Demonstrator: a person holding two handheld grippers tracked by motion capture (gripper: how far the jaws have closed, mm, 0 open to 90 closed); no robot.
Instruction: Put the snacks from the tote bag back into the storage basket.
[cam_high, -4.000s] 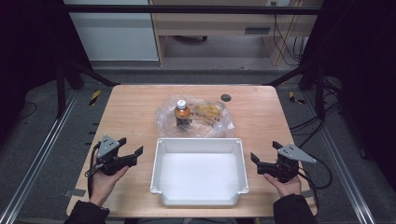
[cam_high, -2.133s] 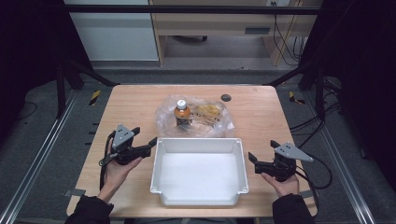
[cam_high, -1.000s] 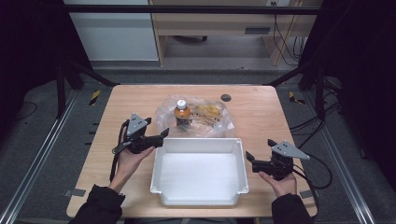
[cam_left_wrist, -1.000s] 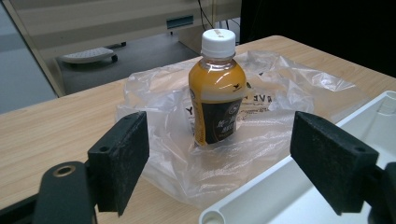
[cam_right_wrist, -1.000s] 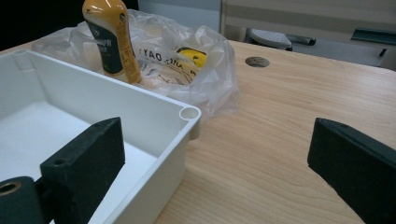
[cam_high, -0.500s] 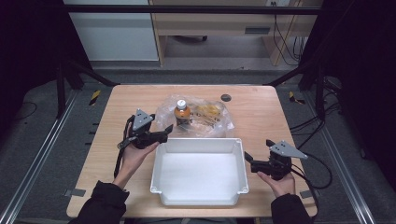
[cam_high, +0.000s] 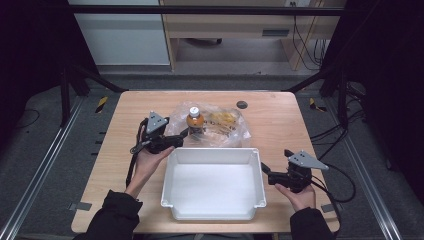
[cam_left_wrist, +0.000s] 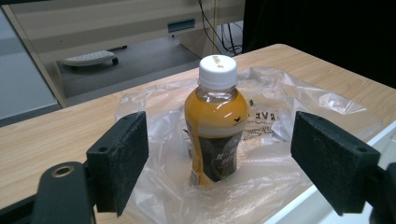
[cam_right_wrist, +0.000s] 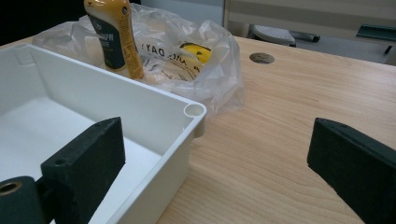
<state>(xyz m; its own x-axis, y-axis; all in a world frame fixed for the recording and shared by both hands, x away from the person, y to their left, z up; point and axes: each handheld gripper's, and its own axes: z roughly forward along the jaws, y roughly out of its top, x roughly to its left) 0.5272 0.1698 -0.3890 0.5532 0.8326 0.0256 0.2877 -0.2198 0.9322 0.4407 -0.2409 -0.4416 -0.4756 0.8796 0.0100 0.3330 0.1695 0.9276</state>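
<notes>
Advanced since a second ago: left gripper (cam_left_wrist: 217, 154), jaws gaping wide, is now facing one upright orange bottle (cam_left_wrist: 216, 122) sitting in one clear plastic bag (cam_left_wrist: 261, 182) behind one white bin (cam_high: 214, 182). Right gripper (cam_right_wrist: 215, 163), jaws also wide, is idling beside the bin's corner. One wooden table (cam_high: 125, 120) is standing over grey flooring.

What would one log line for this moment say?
left tongs: open, facing bottle | right tongs: open, at tray corner | bottle: upright on plastic bag

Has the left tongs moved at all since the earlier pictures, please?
Yes. The left tongs moved forward and rightward along the table, toward the bottle, jaws open.
</notes>
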